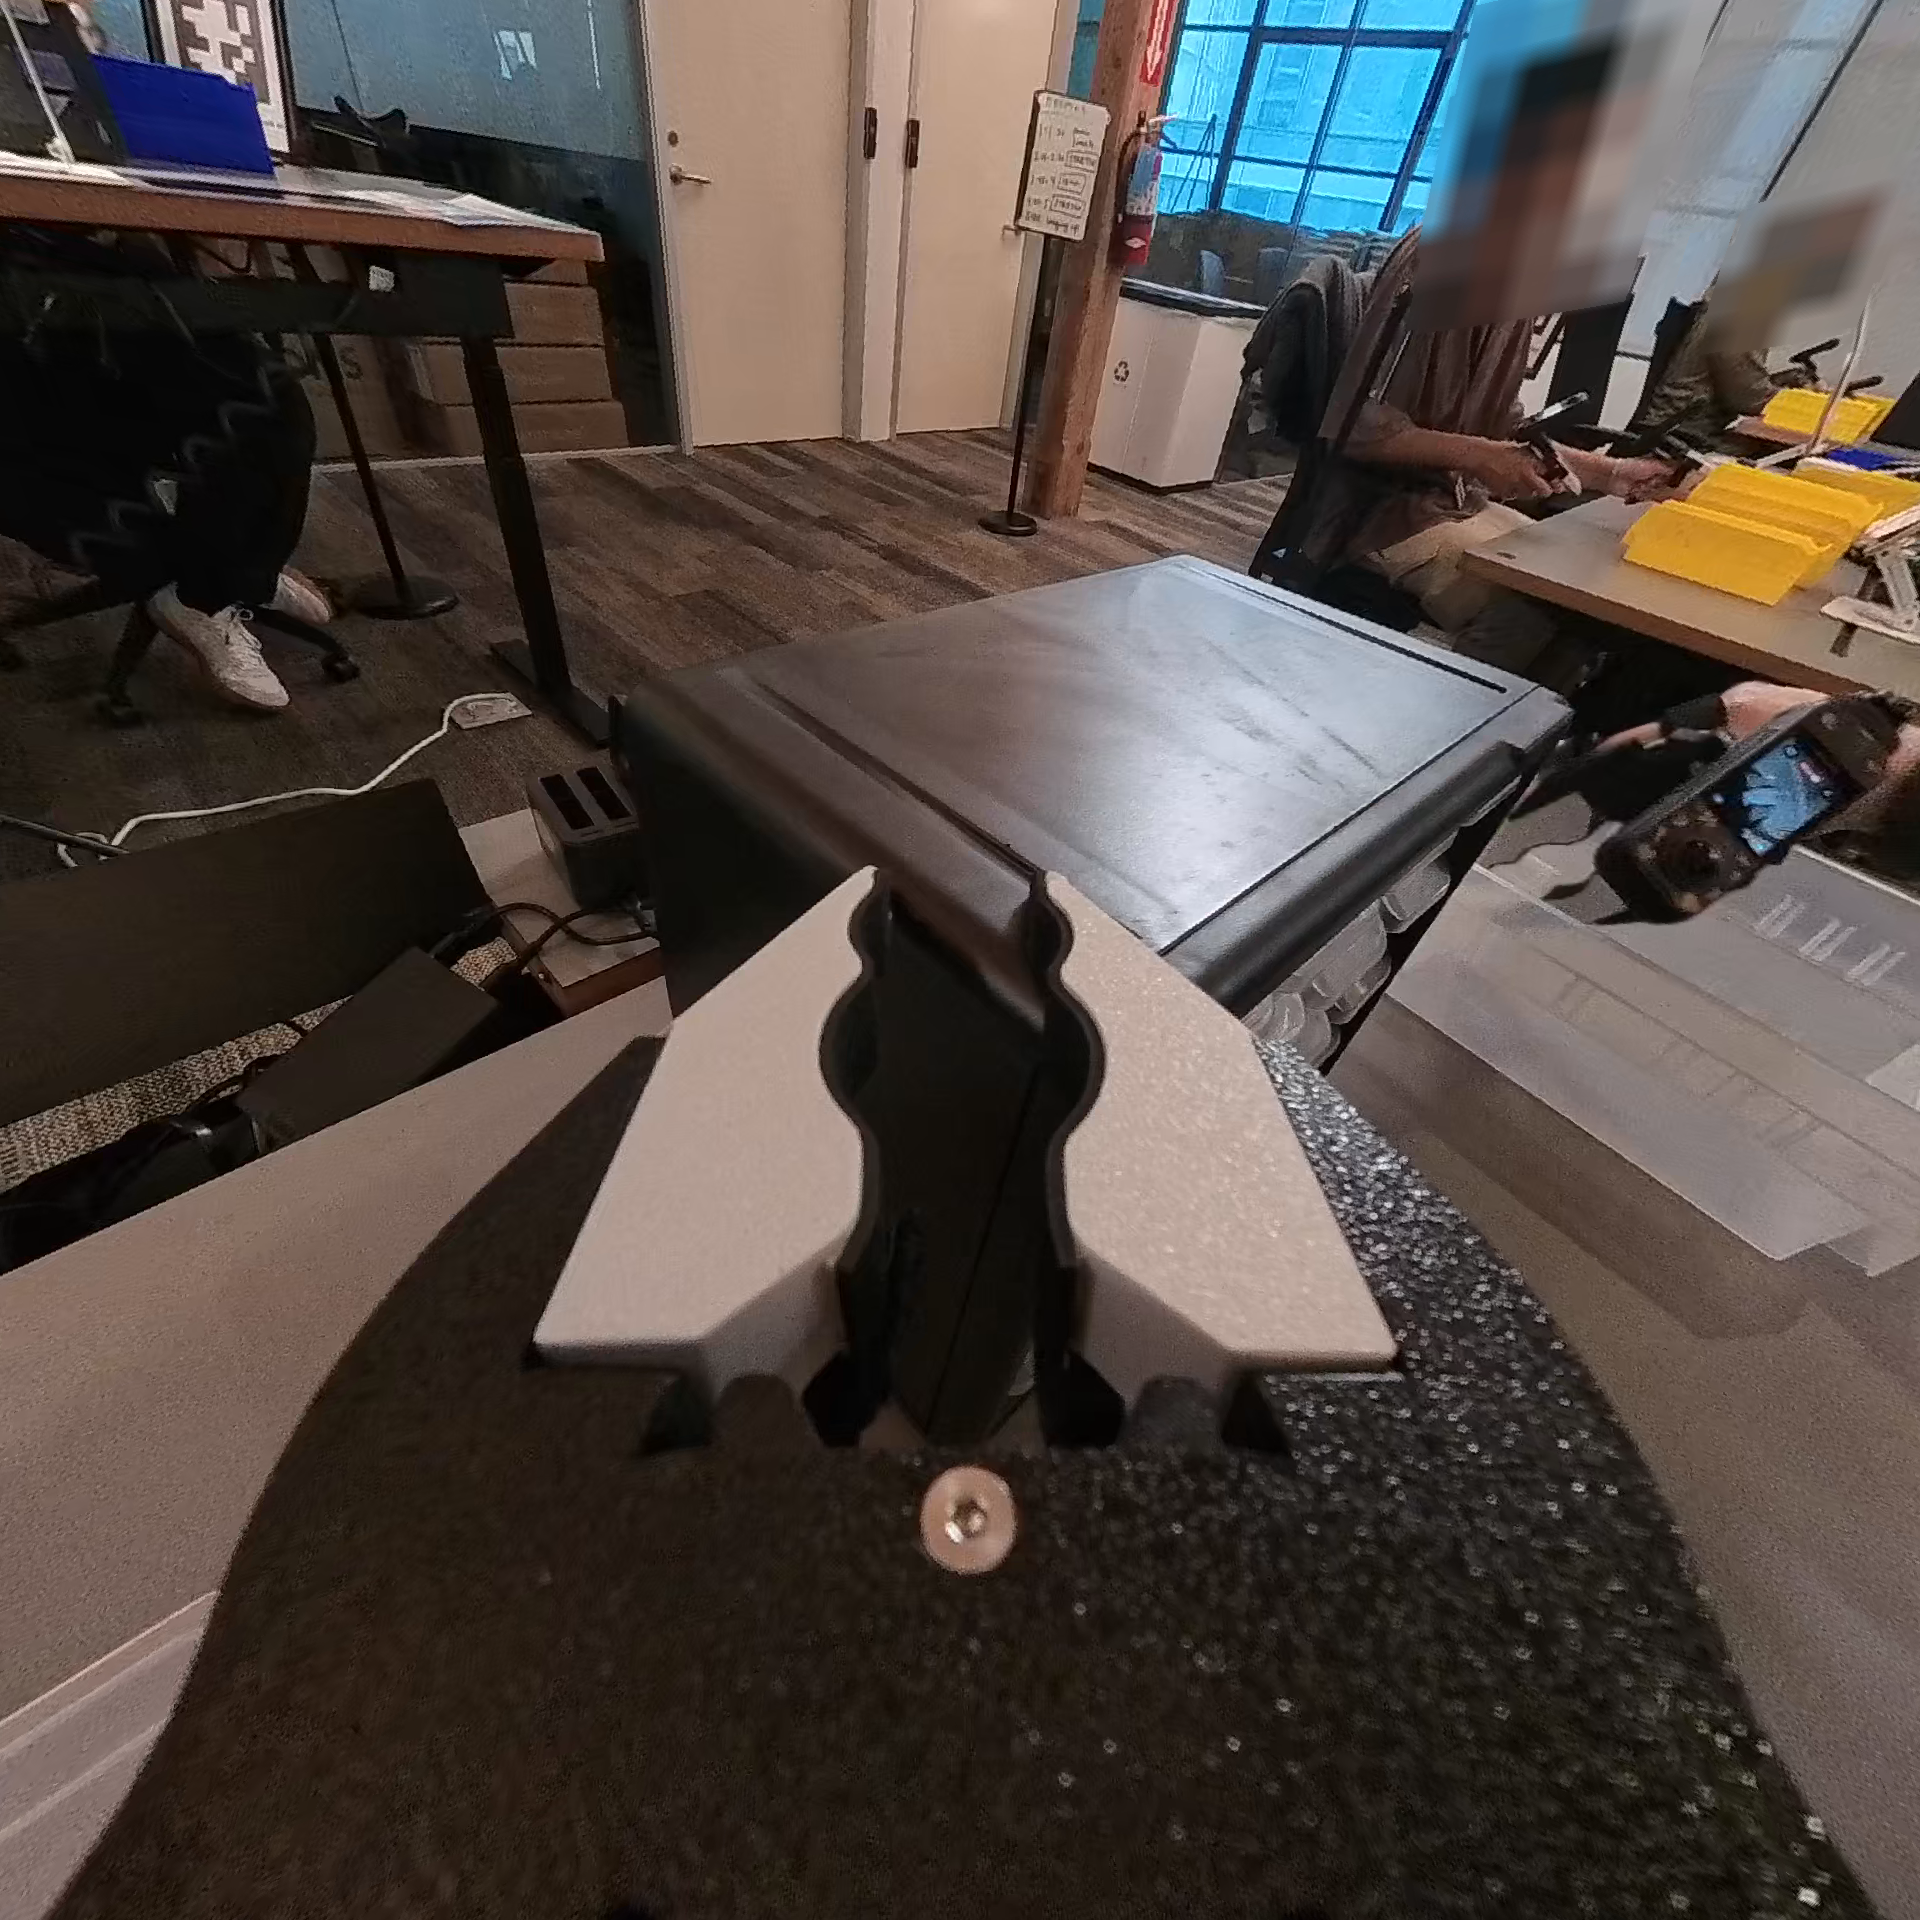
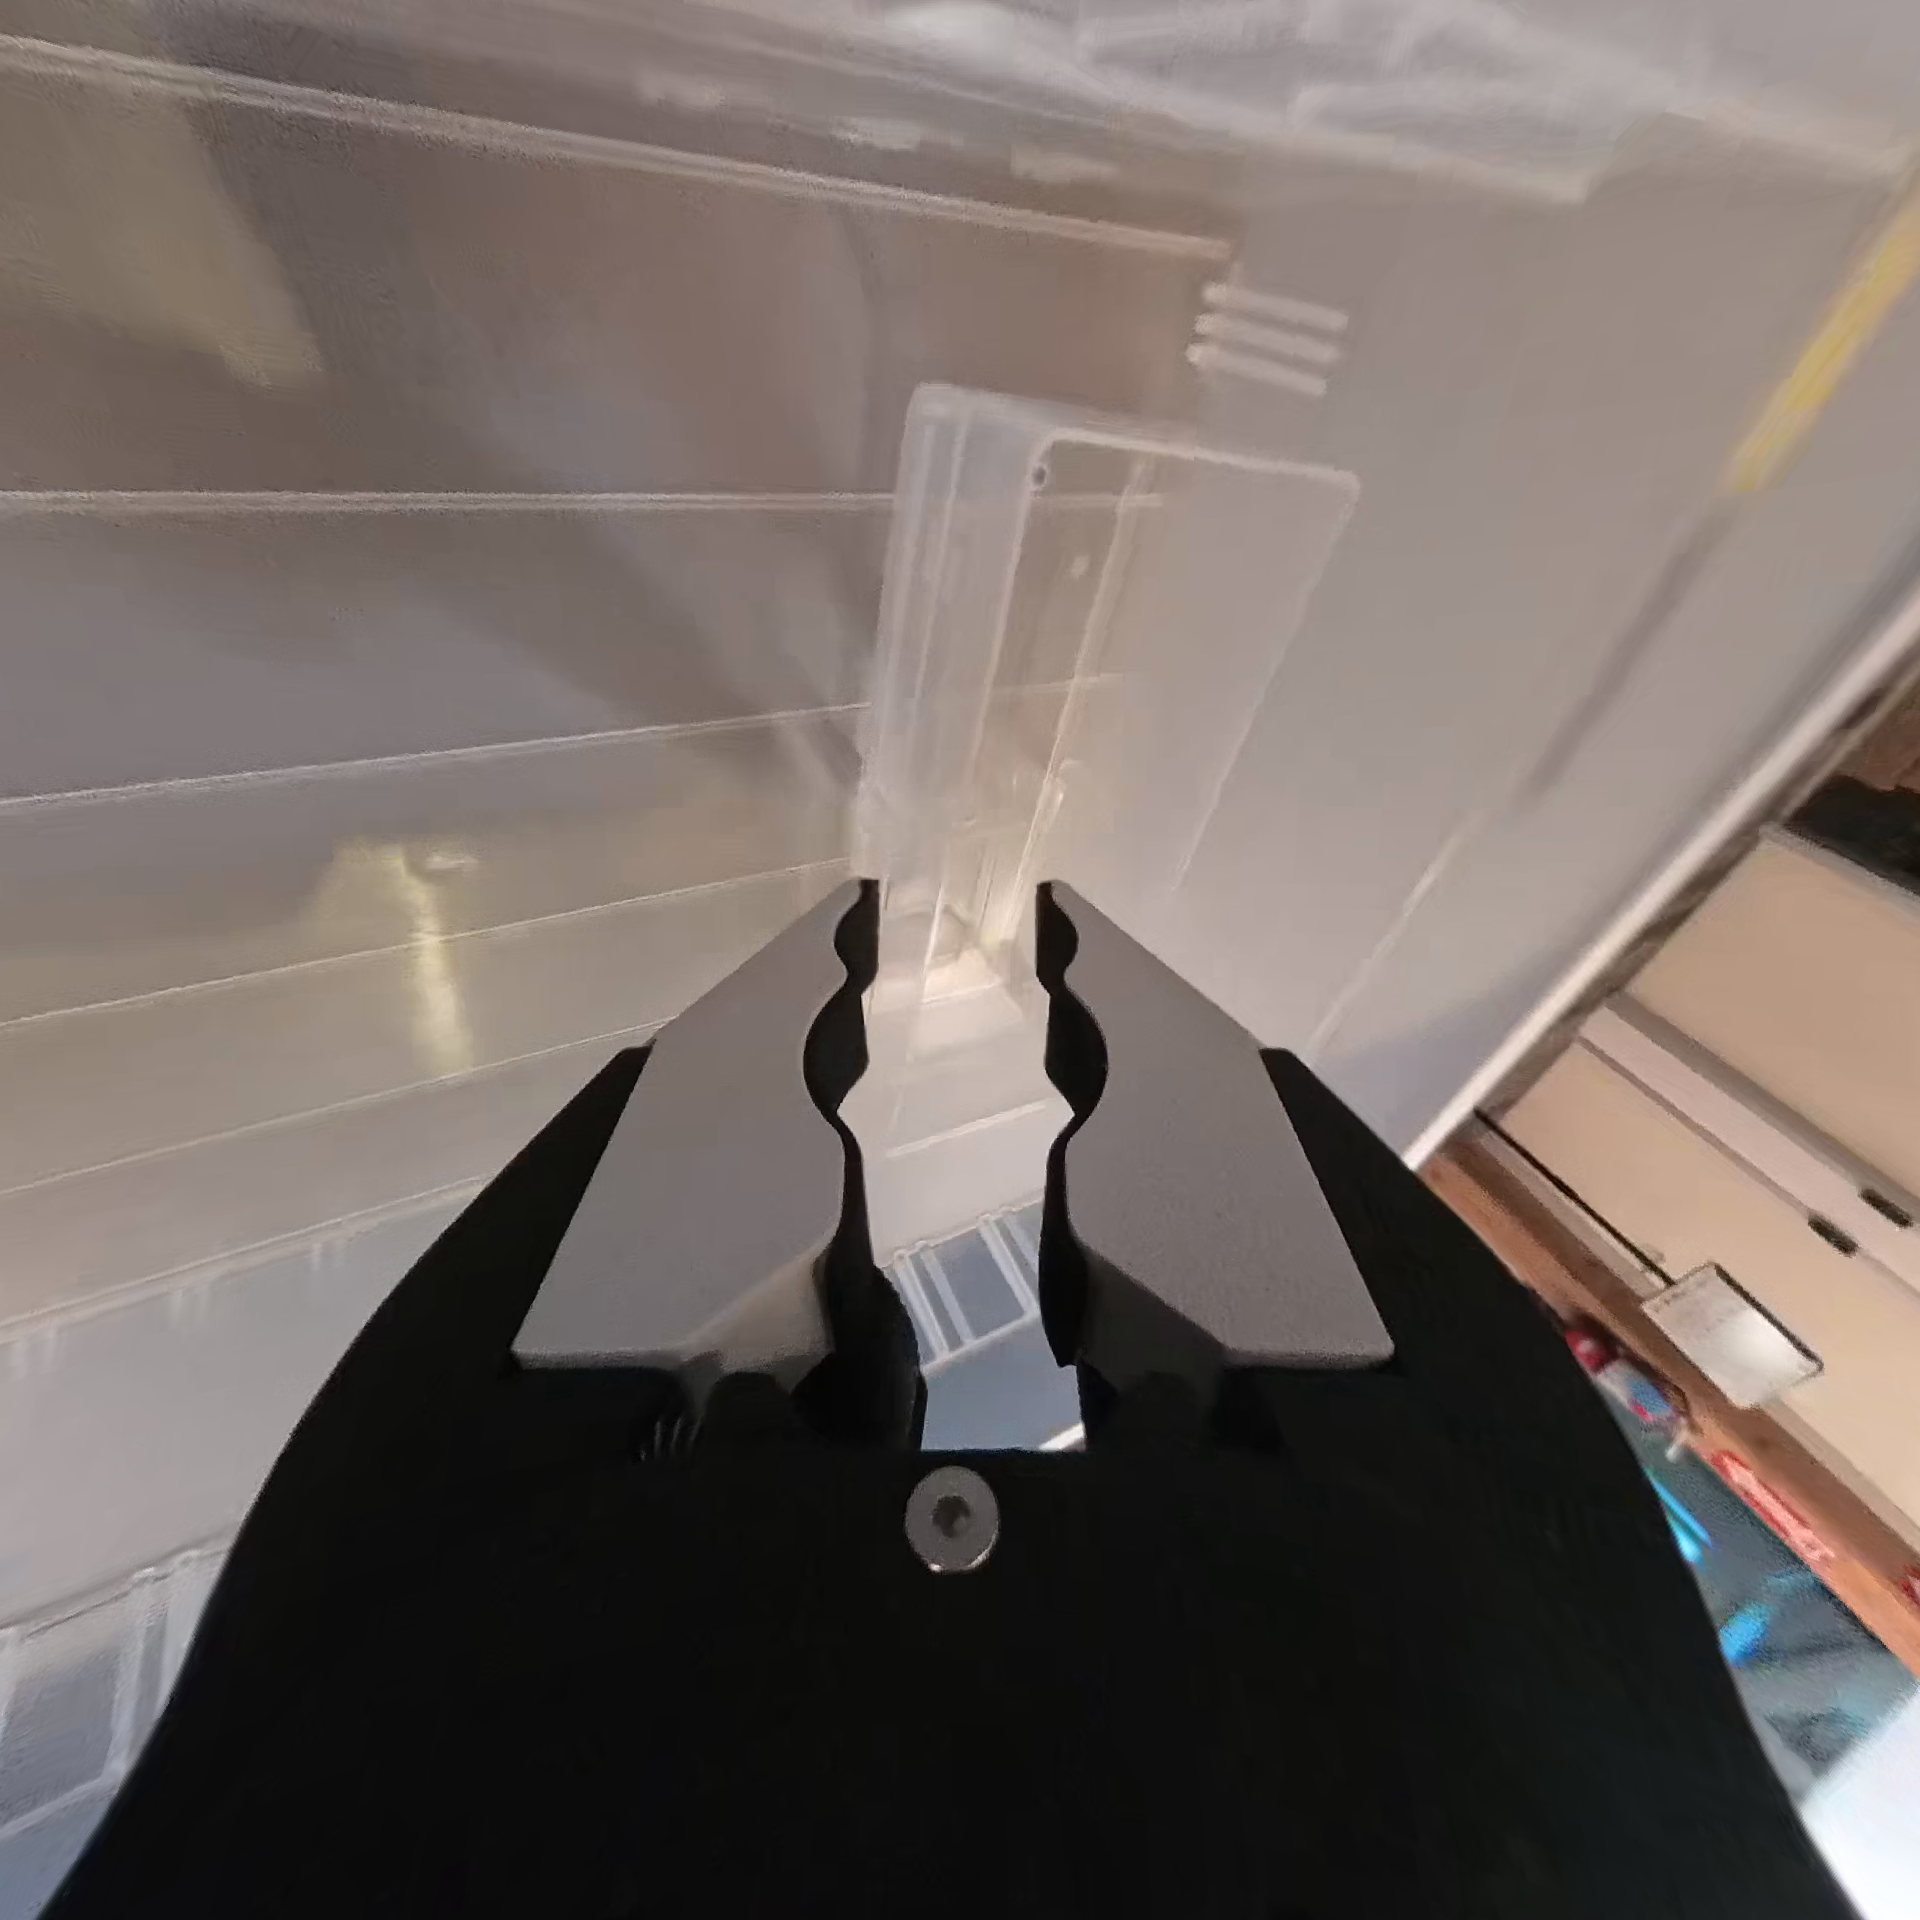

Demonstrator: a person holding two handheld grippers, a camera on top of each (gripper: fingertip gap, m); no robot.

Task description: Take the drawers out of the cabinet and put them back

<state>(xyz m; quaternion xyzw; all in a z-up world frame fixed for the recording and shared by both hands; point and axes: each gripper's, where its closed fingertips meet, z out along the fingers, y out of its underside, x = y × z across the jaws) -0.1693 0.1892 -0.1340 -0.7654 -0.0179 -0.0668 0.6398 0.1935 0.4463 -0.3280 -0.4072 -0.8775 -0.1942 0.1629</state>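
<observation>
My left gripper (image 1: 958,904) is clamped on the top front corner edge of the black cabinet (image 1: 1143,727), bracing it on the table (image 1: 208,1351). Keep that firm. My right gripper (image 2: 956,904) pinches the handle (image 2: 1091,644) of a clear drawer (image 2: 416,675), jaws narrow around it. The drawer is out to the cabinet's right. Best to level it and line it up with its slot before sliding.

The cabinet (image 1: 1132,748) blocks the way straight ahead of the left claw (image 1: 956,904). Its flat top lies bare. A clear drawer (image 2: 1091,644) fills the space before the right claw (image 2: 956,894).
</observation>
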